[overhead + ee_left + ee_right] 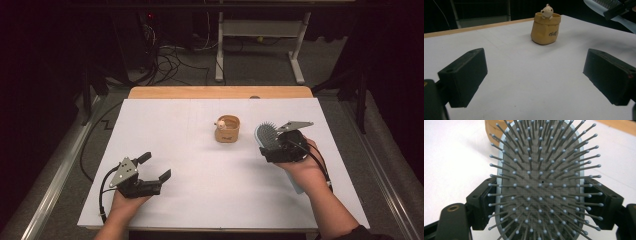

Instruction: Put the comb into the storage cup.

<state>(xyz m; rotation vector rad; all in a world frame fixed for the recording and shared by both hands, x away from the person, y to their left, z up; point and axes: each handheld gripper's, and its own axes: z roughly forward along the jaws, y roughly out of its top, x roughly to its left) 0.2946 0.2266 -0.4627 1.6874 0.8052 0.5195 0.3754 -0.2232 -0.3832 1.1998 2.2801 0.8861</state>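
A pale blue hairbrush (266, 133) with grey bristles sits in my right gripper (272, 146), whose jaws are shut on the sides of its head. In the right gripper view the hairbrush (541, 182) faces the camera, bristles up, with a black jaw on each side. A tan sack-shaped pot (227, 129) with a small cream figure on its rim stands mid-table, just left of the brush. My left gripper (154, 167) rests open at the front left of the table, nothing between its jaws. In the left gripper view the pot (545, 28) stands well ahead of the open jaws.
A white sheet (200, 165) covers the table, with a wooden edge (220, 92) at the far side. Behind the table are a desk frame (260, 45) and cables (170, 60) on the floor. The brush's handle runs under the right hand toward the front right.
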